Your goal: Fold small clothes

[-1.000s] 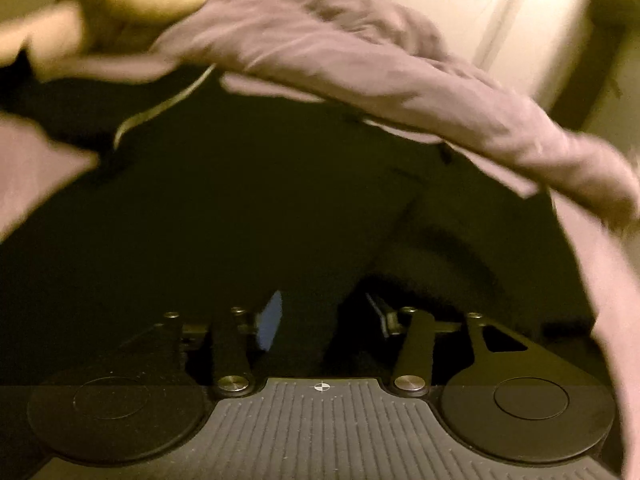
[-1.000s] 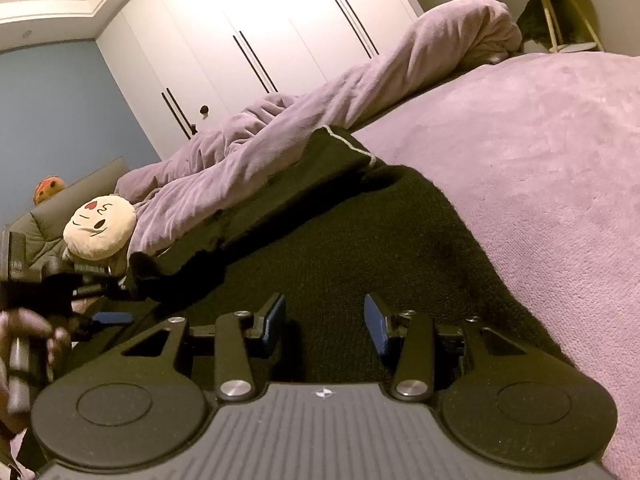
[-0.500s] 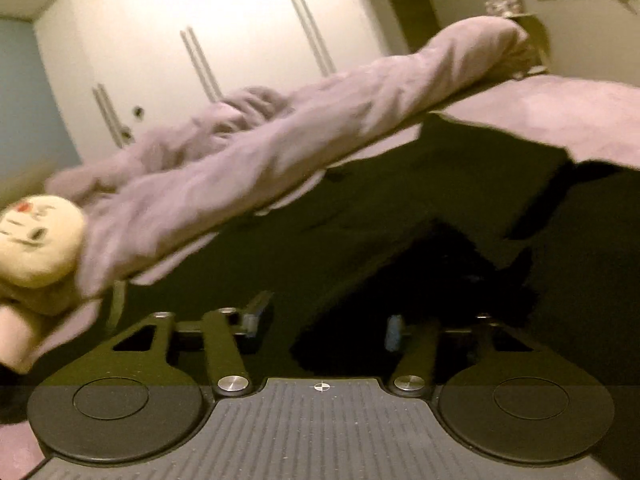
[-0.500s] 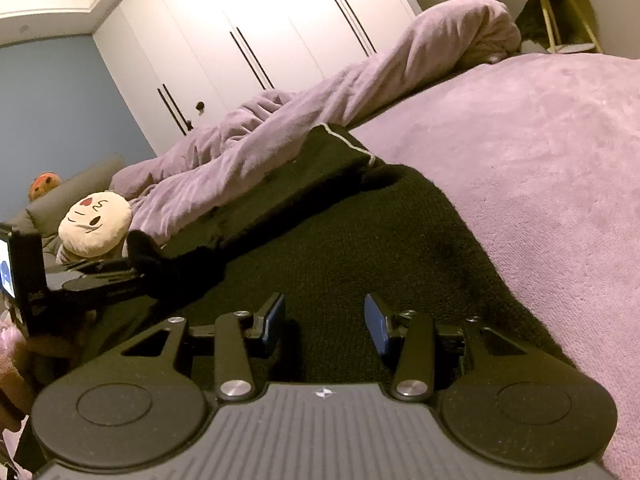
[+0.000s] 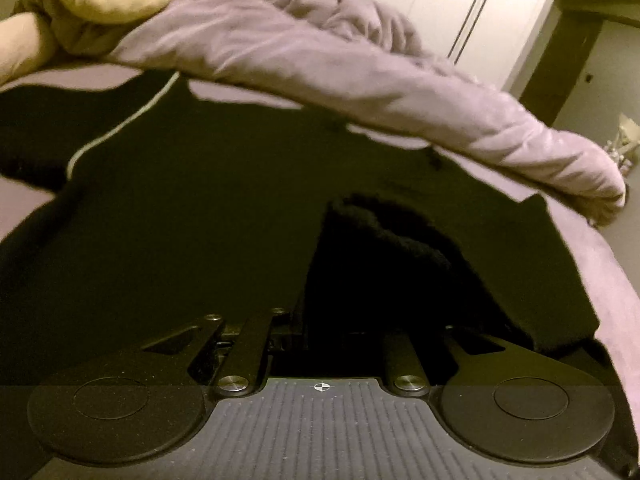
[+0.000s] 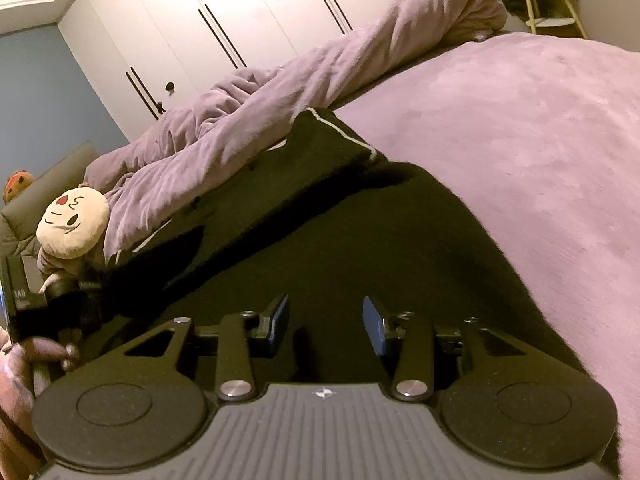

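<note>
A black garment with thin white piping lies spread on the purple bed. My left gripper is closing its jaws on a raised fold of this cloth, which bunches up between the fingers and hides the pads. In the right wrist view the left gripper grips the garment's near left edge, lifted slightly off the bed. My right gripper hovers low over the black garment with its blue pads apart and nothing pinched between them.
A rolled purple duvet lies along the far side of the bed, with a cream plush toy at its left end. Bare purple bed cover stretches to the right. White wardrobe doors stand behind. A hand holds the left gripper.
The left gripper's jaws went from apart to closed on a fold of the black cloth, and its view swung across the bed. The right gripper rose slightly, its jaws unchanged.
</note>
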### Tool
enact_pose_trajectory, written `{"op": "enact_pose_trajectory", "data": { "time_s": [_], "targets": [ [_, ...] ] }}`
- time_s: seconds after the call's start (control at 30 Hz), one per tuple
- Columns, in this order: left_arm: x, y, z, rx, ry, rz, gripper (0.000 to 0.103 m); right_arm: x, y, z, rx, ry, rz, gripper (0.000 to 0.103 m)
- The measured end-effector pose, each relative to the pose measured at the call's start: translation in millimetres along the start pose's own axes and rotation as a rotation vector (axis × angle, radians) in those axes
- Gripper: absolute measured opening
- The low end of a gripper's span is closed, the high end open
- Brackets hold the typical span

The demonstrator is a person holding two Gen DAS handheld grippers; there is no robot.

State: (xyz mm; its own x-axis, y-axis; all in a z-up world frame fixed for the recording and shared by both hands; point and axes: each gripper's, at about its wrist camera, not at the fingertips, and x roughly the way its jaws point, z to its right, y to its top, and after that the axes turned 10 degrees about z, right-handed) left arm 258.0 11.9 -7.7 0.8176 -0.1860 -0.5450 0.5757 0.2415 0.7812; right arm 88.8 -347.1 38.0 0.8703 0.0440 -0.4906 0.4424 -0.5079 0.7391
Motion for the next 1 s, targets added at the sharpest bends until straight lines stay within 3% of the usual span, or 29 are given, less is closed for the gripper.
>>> {"op": "enact_pose_trajectory", "data": {
  "time_s": [0.33, 0.47, 0.57, 0.73, 0.8, 0.87, 0.93, 0.97, 1.0],
  "targets": [
    [6, 0, -21, -0.121, -0.044, -0.035, 0.025, 19, 11, -22, -0.056, -0.009, 0.011, 0.040],
    [9, 1, -26, -0.123, -0.069, -0.046, 0.021, 33, 9, -19, -0.056, -0.035, -0.014, 0.022],
    [8, 3, -28, -0.135, -0.086, -0.054, 0.017, 41, 10, -20, -0.053, -0.037, -0.013, 0.021],
    [8, 10, -54, -0.352, -0.110, -0.079, 0.016, 54, 18, -24, -0.032, -0.022, -0.011, 0.022],
    [8, 12, -69, -0.470, -0.076, -0.087, 0.025, 58, 18, -26, -0.041, -0.018, -0.011, 0.022],
    [4, 13, -83, -0.533, -0.044, -0.067, 0.026, 63, 17, -27, -0.051, -0.018, -0.020, 0.022],
    [-3, 17, -88, -0.497, -0.007, -0.040, 0.030, 67, 16, -26, -0.045, -0.016, -0.028, 0.022],
    [-7, 19, -88, -0.457, 0.020, -0.020, 0.038, 67, 16, -26, -0.043, -0.016, -0.029, 0.022],
    [-12, 22, -87, -0.418, 0.048, 0.005, 0.054, 68, 15, -26, -0.041, -0.014, -0.028, 0.022]
  ]
}}
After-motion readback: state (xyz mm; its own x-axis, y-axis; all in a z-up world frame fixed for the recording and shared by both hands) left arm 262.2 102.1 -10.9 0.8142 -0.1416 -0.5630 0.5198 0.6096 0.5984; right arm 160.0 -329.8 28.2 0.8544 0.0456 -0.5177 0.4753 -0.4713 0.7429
